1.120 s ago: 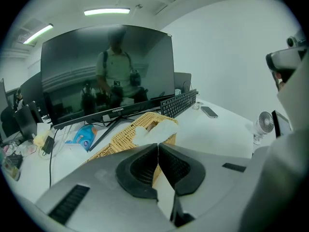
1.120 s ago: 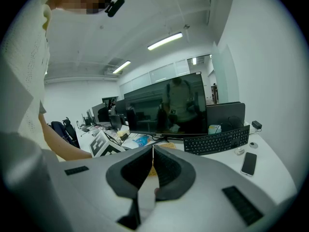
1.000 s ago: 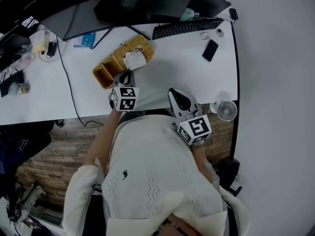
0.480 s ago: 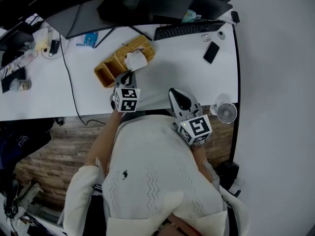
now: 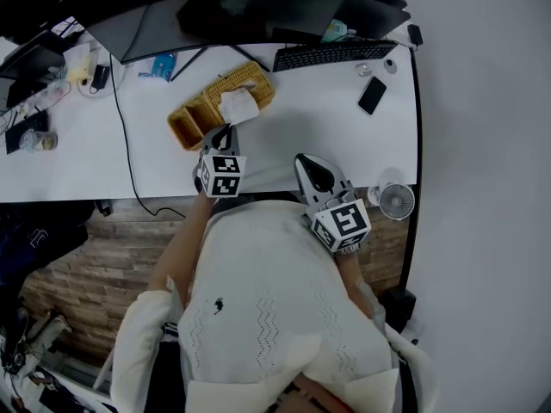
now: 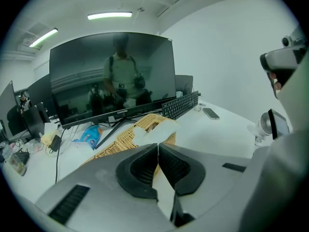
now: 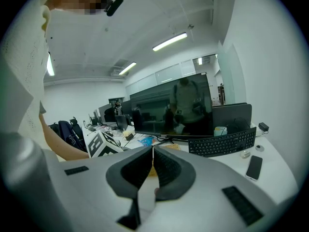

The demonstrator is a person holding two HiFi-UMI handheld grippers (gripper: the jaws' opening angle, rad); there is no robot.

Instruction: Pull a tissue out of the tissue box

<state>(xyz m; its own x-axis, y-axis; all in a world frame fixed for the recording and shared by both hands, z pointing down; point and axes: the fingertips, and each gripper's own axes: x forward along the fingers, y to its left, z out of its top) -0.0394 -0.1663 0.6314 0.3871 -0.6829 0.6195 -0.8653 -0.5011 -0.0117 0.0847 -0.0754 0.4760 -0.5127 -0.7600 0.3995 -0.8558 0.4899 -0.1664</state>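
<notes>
Gripping nothing, fully shut: left tongs, right tongs.

Left gripper plus right gripper: two. One tissue box, one tissue, one keyboard, one phone, one fan.

Free bench right of the box
Bare white stretch runs to the phone — monitor and keyboard close the far edge, a cable crosses the left side.
</notes>
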